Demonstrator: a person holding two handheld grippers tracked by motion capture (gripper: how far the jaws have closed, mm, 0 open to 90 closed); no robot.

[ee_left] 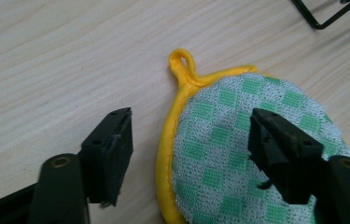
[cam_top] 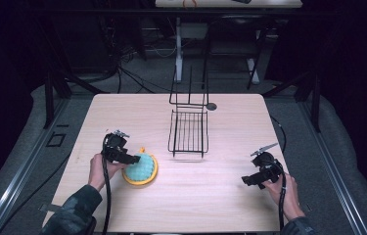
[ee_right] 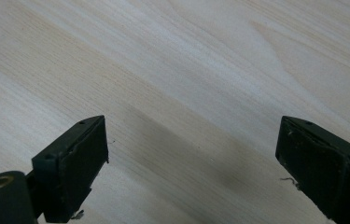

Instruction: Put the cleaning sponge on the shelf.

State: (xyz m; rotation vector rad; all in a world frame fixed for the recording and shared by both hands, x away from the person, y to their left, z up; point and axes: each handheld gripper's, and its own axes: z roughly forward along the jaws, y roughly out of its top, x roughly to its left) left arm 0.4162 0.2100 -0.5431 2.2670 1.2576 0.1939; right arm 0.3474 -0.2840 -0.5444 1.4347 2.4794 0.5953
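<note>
A round pot holder (cam_top: pixel 141 169), green and white checks with a yellow rim and hanging loop, lies flat on the wooden table (cam_top: pixel 122 107) at the front left. My left gripper (cam_top: pixel 134 159) reaches over its left edge. In the left gripper view the pot holder (ee_left: pixel 224 154) has its yellow rim between the jaws: one jaw is over bare wood, the other over the checked cloth, and neither pad presses on it. The left gripper (ee_left: pixel 189 135) is open. My right gripper (cam_top: pixel 247 180) is at the front right, and in its own view it (ee_right: pixel 191 149) stands wide open over bare wood.
A black wire rack (cam_top: pixel 188 132) with an upright back stands at the table's middle, a corner of it (ee_left: pixel 326 14) seen past the pot holder. A small dark disc (cam_top: pixel 212 106) lies beside it. Forearms enter from the bottom edge.
</note>
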